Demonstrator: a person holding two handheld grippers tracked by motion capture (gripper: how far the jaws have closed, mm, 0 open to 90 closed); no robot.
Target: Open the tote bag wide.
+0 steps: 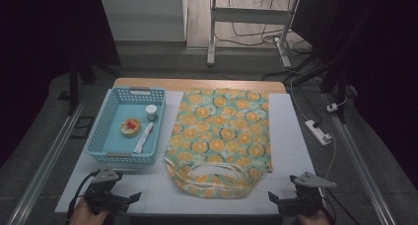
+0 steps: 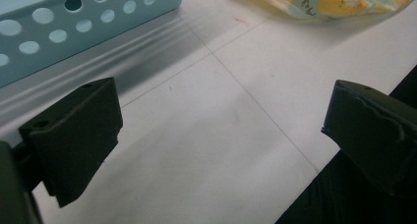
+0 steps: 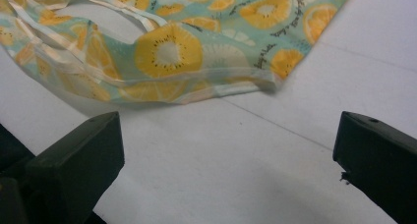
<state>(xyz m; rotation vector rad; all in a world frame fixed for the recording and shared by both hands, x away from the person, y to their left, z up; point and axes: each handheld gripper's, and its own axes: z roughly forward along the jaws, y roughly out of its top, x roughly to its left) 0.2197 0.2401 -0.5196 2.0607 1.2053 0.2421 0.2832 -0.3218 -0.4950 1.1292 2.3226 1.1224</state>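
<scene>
Now both released, left gripper at the table's near-left corner, right gripper at near-right corner, fruit-print bag between, near the near edge.

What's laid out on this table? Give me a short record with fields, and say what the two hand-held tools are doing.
surface: white table
bag: orange-print cloth bag lying flat, handles toward the person
basket: blue basket left of the bag
in basket: small white jar, round tin, white tube
left tool: open, holding nothing, near table edge
right tool: open, holding nothing, near bag's handles
</scene>
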